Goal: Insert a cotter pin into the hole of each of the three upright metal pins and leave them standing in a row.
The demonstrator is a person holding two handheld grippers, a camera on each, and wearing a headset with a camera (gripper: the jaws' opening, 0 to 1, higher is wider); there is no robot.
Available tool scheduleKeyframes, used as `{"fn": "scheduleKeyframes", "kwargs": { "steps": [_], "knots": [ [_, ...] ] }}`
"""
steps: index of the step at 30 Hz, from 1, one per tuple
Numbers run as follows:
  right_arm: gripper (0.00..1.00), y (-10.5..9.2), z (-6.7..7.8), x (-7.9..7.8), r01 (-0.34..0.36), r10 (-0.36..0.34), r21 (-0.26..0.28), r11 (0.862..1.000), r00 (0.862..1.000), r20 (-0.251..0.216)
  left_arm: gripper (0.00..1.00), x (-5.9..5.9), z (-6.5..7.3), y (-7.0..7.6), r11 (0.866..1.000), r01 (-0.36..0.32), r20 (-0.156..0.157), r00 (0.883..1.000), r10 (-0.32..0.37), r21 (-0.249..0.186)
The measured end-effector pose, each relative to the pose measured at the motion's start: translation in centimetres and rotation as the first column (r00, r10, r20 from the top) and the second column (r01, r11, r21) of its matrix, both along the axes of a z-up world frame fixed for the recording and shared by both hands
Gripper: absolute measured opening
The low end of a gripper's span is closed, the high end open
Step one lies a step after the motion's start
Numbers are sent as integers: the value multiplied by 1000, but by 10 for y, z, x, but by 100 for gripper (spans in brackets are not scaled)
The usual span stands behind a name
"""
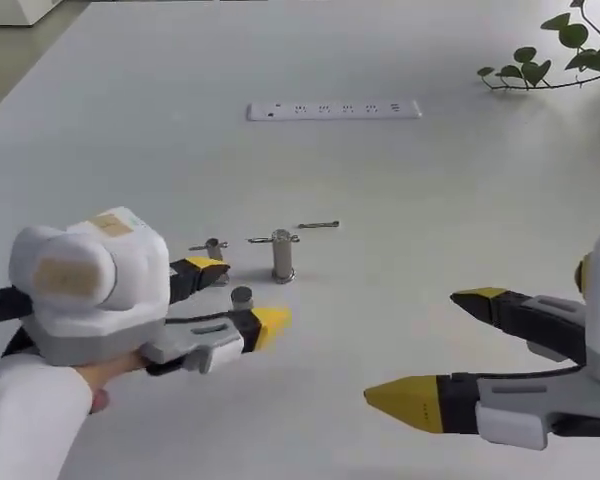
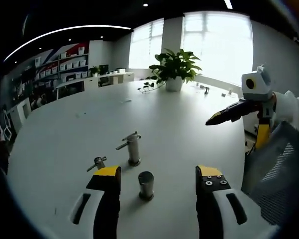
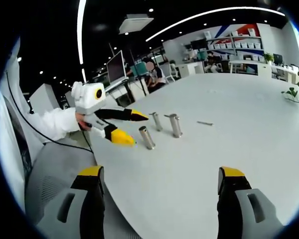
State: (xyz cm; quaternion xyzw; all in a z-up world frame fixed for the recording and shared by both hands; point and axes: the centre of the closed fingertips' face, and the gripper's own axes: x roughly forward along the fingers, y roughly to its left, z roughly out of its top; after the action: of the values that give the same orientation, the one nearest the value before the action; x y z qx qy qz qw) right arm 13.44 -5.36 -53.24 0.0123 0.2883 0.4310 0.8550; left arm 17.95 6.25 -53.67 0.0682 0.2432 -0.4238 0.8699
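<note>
Right gripper (image 1: 415, 345) closest in, jaws apart and empty, well to the right of the bare pin (image 2: 146, 186). Left gripper (image 1: 255, 291) has its jaws spread either side of the bare pin; can't tell if they touch it. Middle pin (image 1: 283, 256) stands just beyond the bare pin with a cotter (image 1: 264, 239) through it. Far pin (image 1: 214, 248) is beyond-left of the bare pin, second cotter (image 1: 197, 245) looks fitted. Loose cotter pin (image 1: 318, 225) lies flat further beyond. My read: two of three done, the bare pin's hole left to fill.
</note>
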Motion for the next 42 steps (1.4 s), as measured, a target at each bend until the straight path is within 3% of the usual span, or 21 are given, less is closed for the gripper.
{"fn": "scheduleKeyframes", "kwargs": {
  "steps": [2, 5, 7, 8, 11, 16, 18, 21, 24, 25, 28, 32, 33, 35, 37, 38, 39, 40, 41, 42],
  "knots": [
    [93, -1, -1, 0, 0, 0, -2, 1000, 1000, -4, 71, -15, 0, 3, 998, 68, -28, 997, -67, 20],
    [93, -1, -2, -1, -3, 2, -5, 1000, 1000, -9, 83, -28, 3, 9, 995, 96, -47, 994, -95, 6],
    [93, -1, -2, -1, -8, 7, -10, 1000, 1000, -10, 93, -35, 6, 12, 994, 103, -46, 994, -104, -23],
    [93, -1, -2, -2, -11, 11, -12, 1000, 1000, -11, 99, -39, 11, 11, 993, 100, -54, 993, -103, -61],
    [92, 0, -2, -2, -19, 19, -19, 1000, 1000, -14, 100, -46, 20, 10, 986, 100, -57, 993, -108, -133],
    [92, 3, 1, -1, -36, 36, -35, 999, 999, -13, 100, -50, 19, 15, 987, 93, -62, 993, -102, -135],
    [91, 4, 3, 1, -51, 51, -57, 997, 999, -3, 99, -50, 16, 18, 989, 91, -65, 993, -99, -113],
    [89, 1, 5, 9, -107, 117, -172, 979, 992, 49, 99, -50, 15, 22, 989, 78, -62, 994, -87, -128],
    [87, 3, 8, 17, -137, 148, -201, 970, 988, 38, 99, -49, 15, 25, 987, 65, -69, 995, -75, -147],
    [85, 4, 10, 21, -165, 177, -229, 959, 984, 29, 99, -50, 16, 26, 987, 66, -68, 995, -77, -147],
    [84, 10, 21, 34, -220, 247, -282, 934, 967, 62, 99, -51, 18, 29, 987, 66, -66, 995, -76, -146],
    [84, 17, 37, 66, -280, 344, -386, 879, 933, 105, 99, -51, 22, 34, 987, 56, -57, 996, -66, -151],
    [83, 18, 38, 71, -291, 357, -400, 869, 929, 100, 99, -51, 23, 35, 987, 55, -56, 996, -64, -151],
    [80, 23, 41, 80, -305, 370, -402, 863, 925, 91, 99, -52, 25, 36, 987, 56, -51, 997, -64, -151],
    [76, 29, 40, 91, -334, 402, -429, 839, 912, 78, 99, -53, 25, 38, 988, 55, -48, 997, -63, -143],
    [75, 30, 39, 94, -351, 423, -447, 823, 903, 70, 99, -53, 25, 39, 989, 54, -48, 997, -61, -138],
    [74, 30, 34, 105, -372, 449, -480, 794, 892, 52, 99, -54, 25, 41, 989, 51, -48, 997, -58, -135],
    [71, 28, 31, 113, -374, 453, -503, 779, 891, 39, 99, -55, 25, 42, 990, 49, -48, 997, -56, -135],
    [70, 29, 26, 119, -400, 487, -539, 741, 873, 21, 99, -57, 26, 44, 990, 48, -47, 997, -54, -132],
    [69, 30, 23, 122, -410, 499, -555, 724, 867, 10, 99, -58, 27, 45, 990, 48, -44, 998, -54, -131]
  ]
}}
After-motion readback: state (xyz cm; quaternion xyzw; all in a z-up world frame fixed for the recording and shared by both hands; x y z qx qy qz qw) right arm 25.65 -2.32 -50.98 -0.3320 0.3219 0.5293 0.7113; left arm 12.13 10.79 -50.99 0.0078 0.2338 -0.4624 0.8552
